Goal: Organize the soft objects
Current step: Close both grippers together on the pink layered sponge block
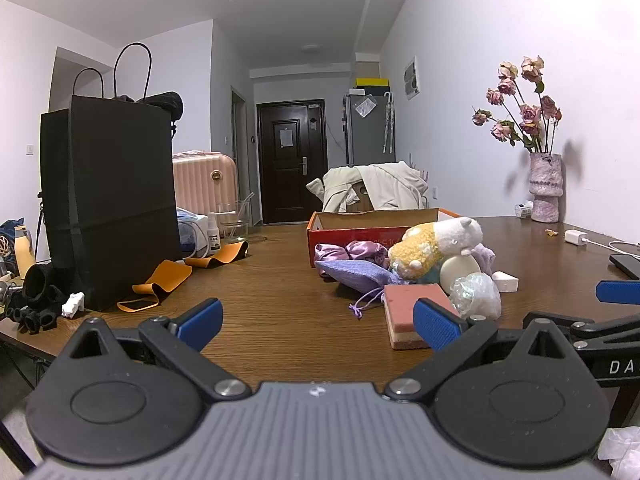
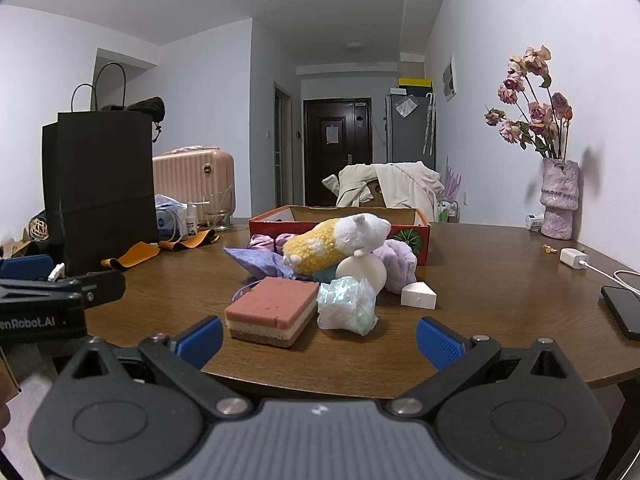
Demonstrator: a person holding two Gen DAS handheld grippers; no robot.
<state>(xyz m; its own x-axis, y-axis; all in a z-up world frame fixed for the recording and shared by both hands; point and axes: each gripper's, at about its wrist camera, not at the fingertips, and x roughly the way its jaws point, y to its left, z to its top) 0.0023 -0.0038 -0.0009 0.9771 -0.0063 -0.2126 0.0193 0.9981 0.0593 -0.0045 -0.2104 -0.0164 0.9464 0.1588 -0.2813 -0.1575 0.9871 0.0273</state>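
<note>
Left gripper (image 1: pixel 318 320): jaws apart, empty.
Right gripper (image 2: pixel 319 340): jaws apart (empty).
Sponge (image 2: pixel 272 312): on table (image 2: pixel 500 312), before box (image 2: pixel 340 224).

sponge (image 2: pixel 272 312) before plush (image 2: pixel 336 244) | box (image 2: pixel 340 226) behind | bag (image 2: pixel 100 184) left

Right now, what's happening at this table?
A person holds two hand-held grippers at the near edge of the table. The left hand-held gripper and the right hand-held gripper are both open and hold nothing. A pile of soft things sits ahead, untouched: a layered sponge, a plush toy and a purple pouch. The red box behind looks empty.
</note>
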